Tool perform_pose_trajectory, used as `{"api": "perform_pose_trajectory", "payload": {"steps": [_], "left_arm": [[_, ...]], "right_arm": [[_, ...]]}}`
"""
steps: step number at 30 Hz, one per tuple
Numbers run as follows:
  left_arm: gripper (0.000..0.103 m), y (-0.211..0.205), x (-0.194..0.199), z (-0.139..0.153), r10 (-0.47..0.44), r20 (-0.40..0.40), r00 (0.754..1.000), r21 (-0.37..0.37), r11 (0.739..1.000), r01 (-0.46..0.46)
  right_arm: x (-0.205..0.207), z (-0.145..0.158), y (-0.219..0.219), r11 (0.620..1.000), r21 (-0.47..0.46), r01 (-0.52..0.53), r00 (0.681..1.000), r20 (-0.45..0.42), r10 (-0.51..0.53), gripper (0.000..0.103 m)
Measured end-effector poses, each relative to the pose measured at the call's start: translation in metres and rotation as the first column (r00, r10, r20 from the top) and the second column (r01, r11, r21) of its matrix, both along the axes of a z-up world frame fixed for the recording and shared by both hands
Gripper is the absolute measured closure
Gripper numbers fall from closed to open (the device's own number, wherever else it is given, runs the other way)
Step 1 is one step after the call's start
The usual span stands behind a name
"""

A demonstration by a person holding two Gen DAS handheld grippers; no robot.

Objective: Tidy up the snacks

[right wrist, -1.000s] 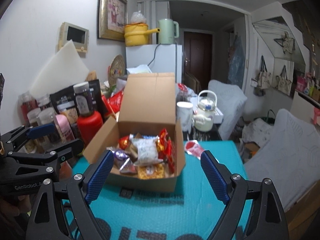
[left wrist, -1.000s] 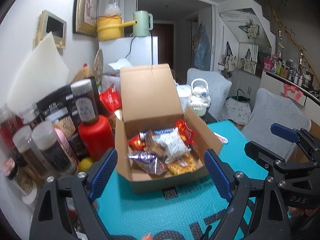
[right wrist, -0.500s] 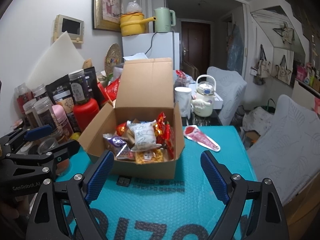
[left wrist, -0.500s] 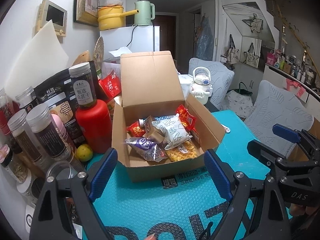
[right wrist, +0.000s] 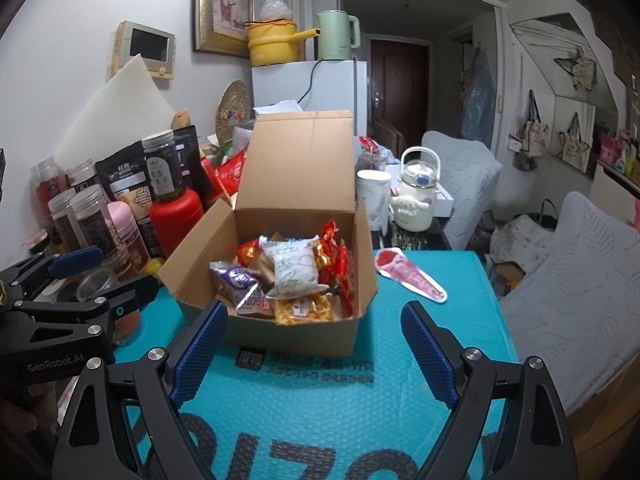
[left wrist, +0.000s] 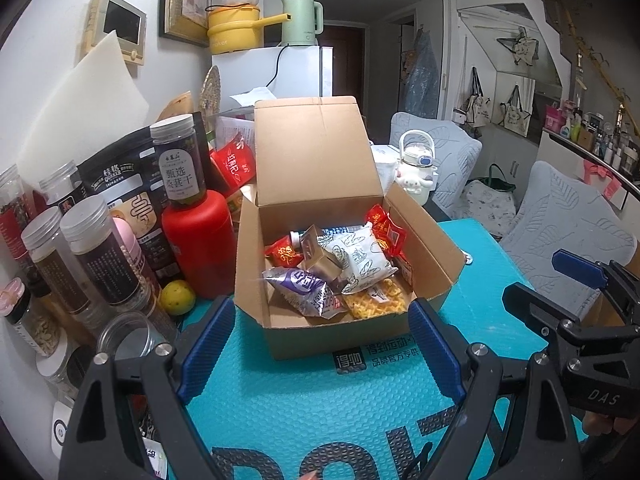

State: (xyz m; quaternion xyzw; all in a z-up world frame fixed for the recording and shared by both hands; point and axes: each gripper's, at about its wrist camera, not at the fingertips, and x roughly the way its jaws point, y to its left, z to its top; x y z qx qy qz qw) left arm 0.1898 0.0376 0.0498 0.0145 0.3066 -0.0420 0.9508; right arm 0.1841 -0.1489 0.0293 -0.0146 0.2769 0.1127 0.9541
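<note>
While the white fridge (right wrist: 308, 92) stands at the back with a yellow pot (right wrist: 274, 42) and a pale green kettle (right wrist: 336, 34) on top, the desk carries a teal bubble mailer (left wrist: 360, 392) with large dark letters and a line of Chinese print that is too small to read. On the mailer sits the open cardboard box (left wrist: 352, 332), lid flap upright, filled with snack packets: a white packet with line drawings (left wrist: 360, 256) on top, a purple packet (left wrist: 304, 284) at the near left, red packets (left wrist: 384, 228) along the right wall, and a yellow-orange one (left wrist: 376, 300) at the near side. One pink-and-red packet (right wrist: 408, 276) lies alone on the mailer, right of the box and apart from it.

Crowded against the box's left side is a red bottle (left wrist: 198, 240), with a dark-labelled jar (left wrist: 178, 160) bearing Chinese characters standing on it. A black Quaker pouch (left wrist: 120, 184) leans behind, clear jars with silver lids (left wrist: 96, 256) stand nearer, and a yellow-green fruit (left wrist: 178, 296) lies at the bottle's foot. A white cartoon-dog bottle (right wrist: 414, 196) and a white cup (right wrist: 374, 196) stand behind the box on the right.

The left tongs (left wrist: 316, 344) hang wide open and empty just short of the box's near wall; the right tongs (right wrist: 316, 344) likewise gape, holding nothing. "DAS" shows on the right tongs' body, "GenRobot.AI" on the left's.
</note>
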Motion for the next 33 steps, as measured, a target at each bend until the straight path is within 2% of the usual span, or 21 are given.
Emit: {"api": "perform_pose_trajectory", "payload": {"steps": [16, 33], "left_arm": [[0.014, -0.005, 0.0, 0.002, -0.017, -0.005, 1.0, 0.013, 1.0, 0.017], [0.014, -0.004, -0.001, -0.001, 0.019, -0.007, 1.0, 0.044, 0.999, -0.019]], "right_arm": [[0.002, -0.003, 0.002, 1.0, -0.001, 0.004, 1.0, -0.009, -0.004, 0.014], [0.012, -0.014, 0.0, 0.999, 0.032, -0.028, 0.999, -0.035, 0.029, 0.014]]}}
